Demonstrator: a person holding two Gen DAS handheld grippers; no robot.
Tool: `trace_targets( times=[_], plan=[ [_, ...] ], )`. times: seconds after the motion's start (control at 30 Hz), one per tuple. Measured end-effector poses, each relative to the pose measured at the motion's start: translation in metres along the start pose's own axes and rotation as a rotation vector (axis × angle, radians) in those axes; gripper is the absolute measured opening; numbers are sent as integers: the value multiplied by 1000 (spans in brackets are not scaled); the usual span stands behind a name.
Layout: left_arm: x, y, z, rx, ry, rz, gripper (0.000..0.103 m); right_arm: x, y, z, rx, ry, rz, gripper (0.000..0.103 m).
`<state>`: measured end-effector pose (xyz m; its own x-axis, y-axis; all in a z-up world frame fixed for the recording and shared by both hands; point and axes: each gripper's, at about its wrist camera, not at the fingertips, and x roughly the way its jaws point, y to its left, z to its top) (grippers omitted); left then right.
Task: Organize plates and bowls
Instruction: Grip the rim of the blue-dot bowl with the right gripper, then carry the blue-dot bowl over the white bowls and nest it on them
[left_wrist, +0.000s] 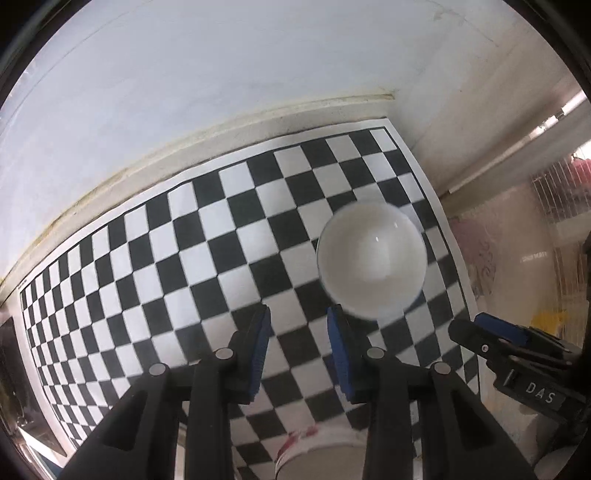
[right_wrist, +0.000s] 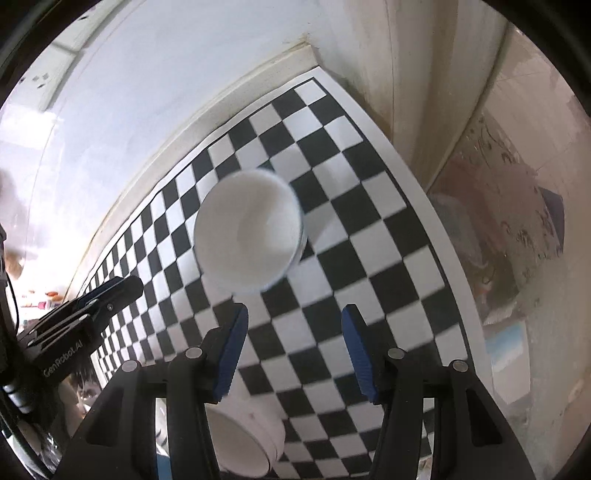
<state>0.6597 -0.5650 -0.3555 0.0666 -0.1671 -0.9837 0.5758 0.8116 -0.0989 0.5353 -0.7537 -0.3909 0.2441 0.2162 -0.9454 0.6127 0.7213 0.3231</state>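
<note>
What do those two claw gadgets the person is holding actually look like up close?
Both are black plastic tools with two flat fingers lined with ribbed blue pads. Round silver pins sit at the finger joints. From the left one's camera, the right gripper shows a white label reading "DAS". From the right one's camera, the left gripper carries white "GenRobot.AI" lettering, with black cables beside it.

Both wrist views look down, sharing the checkered mat (left_wrist: 229, 236).

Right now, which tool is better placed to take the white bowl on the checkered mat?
Right. The right tool stands wider, with the white bowl nearly centered ahead. The left tool is narrower, and the bowl sits off toward its right finger.
</note>
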Motion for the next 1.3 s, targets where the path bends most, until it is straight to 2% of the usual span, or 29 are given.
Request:
trace_targets(
  times=[0.13, 0.3, 0.63, 0.7, 0.77, 0.87, 1.1, 1.3],
  plan=[
    [17, -3, 15, -10, 27, -3, 30, 16, 0, 22, 4, 26, -5, 56],
    [52, -7, 35, -34, 106, -55, 30, 36, -1, 42, 17, 50, -1, 56],
    [108, -12, 51, -54, 227, -126, 29, 79, -1, 61, 29, 115, 18, 55],
    [116, -11, 51, -57, 242, -134, 28, 88, 0, 65, 28, 132, 32, 50],
    [120, -10, 51, -60, 244, -147, 24, 95, 0, 68, 31, 149, 38, 24],
    [121, -12, 48, -64, 245, -182, 24, 102, 2, 69, 26, 161, 22, 12],
    [118, -19, 43, -54, 231, -171, 23, 100, 12, 65, -21, 155, -6, 11],
    [102, -25, 38, -51, 200, -157, 23, 88, 17, 55, -53, 137, 8, 11]
  ],
)
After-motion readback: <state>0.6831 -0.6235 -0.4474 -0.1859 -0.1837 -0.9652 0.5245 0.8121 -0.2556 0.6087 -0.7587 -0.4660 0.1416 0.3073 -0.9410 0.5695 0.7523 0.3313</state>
